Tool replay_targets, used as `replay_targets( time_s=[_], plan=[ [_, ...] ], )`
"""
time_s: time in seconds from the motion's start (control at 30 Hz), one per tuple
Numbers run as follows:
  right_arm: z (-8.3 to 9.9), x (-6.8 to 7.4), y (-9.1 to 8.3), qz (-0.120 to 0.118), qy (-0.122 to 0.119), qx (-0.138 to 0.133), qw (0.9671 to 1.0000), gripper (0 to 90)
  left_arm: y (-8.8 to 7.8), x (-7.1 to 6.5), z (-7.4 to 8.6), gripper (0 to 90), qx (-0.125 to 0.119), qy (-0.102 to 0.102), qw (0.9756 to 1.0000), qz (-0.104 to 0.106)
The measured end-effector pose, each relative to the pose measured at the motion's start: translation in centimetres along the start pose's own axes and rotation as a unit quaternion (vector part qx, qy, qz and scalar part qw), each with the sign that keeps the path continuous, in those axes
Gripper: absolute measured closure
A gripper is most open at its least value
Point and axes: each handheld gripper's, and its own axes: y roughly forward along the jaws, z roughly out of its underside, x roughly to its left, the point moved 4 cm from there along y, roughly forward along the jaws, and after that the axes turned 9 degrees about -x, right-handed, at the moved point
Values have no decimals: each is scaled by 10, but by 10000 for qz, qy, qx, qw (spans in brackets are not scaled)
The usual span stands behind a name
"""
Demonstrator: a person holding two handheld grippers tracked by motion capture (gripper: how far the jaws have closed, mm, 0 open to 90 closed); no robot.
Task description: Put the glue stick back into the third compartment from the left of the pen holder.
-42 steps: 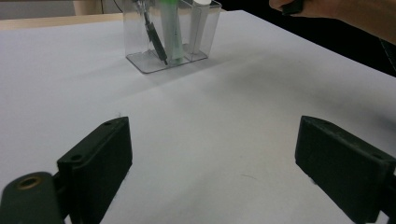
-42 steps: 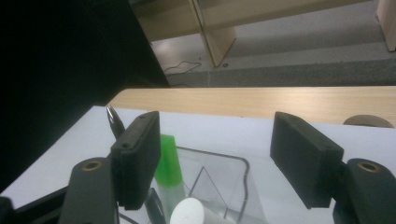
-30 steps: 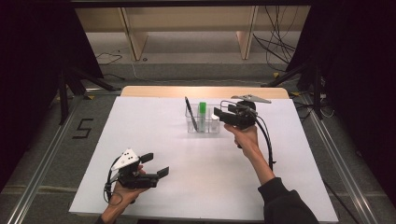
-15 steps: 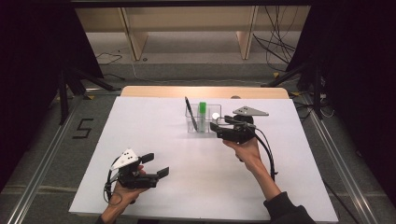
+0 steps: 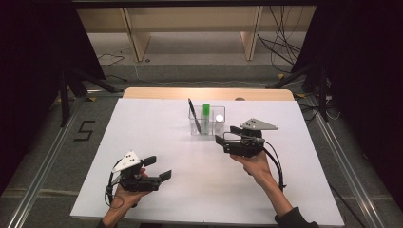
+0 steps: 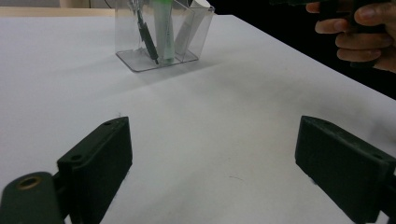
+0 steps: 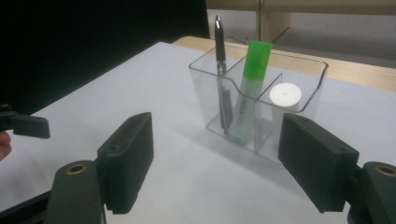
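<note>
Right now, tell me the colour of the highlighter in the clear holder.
Bright green highlighter, clearest in the right gripper view.

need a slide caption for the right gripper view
Open right gripper faces a clear organizer holding a pen, green highlighter and white-capped item.

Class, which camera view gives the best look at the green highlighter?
The right gripper view: the green highlighter stands close and sharp in the clear holder. The high view shows it small; the left gripper view cuts off its top.

I am looking into a lab-style recording room: black curtains [image 5: 33,52] are hanging on both sides, loose cables [image 5: 285,45] are trailing over the grey floor, and a white-topped table [image 5: 157,123] is sitting between metal floor rails [image 5: 40,175].
</note>
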Motion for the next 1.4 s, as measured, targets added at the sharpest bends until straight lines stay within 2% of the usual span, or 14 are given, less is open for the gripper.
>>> replay_targets(
  time_s=[0.43, 0.57, 1.0, 1.2, 1.4],
  plan=[
    [21, 14, -21, -290, 0, -75, 9996, 267, 1, -2, 1, 109, 83, 0, 9999, 82],
    [28, 17, -25, -327, -98, -33, 9994, 263, 1, -4, 1, 108, 118, 37, 9998, 122],
    [39, 24, -42, -495, -174, -167, 9985, 255, 1, -6, 1, 113, 98, 135, 9997, 177],
    [45, 21, -54, -426, -231, -237, 9985, 246, 1, -6, 1, 112, 66, 132, 9997, 176],
    [55, 14, -66, -369, -105, -295, 9988, 247, 1, -6, 1, 112, 64, 129, 9997, 178]
  ],
)
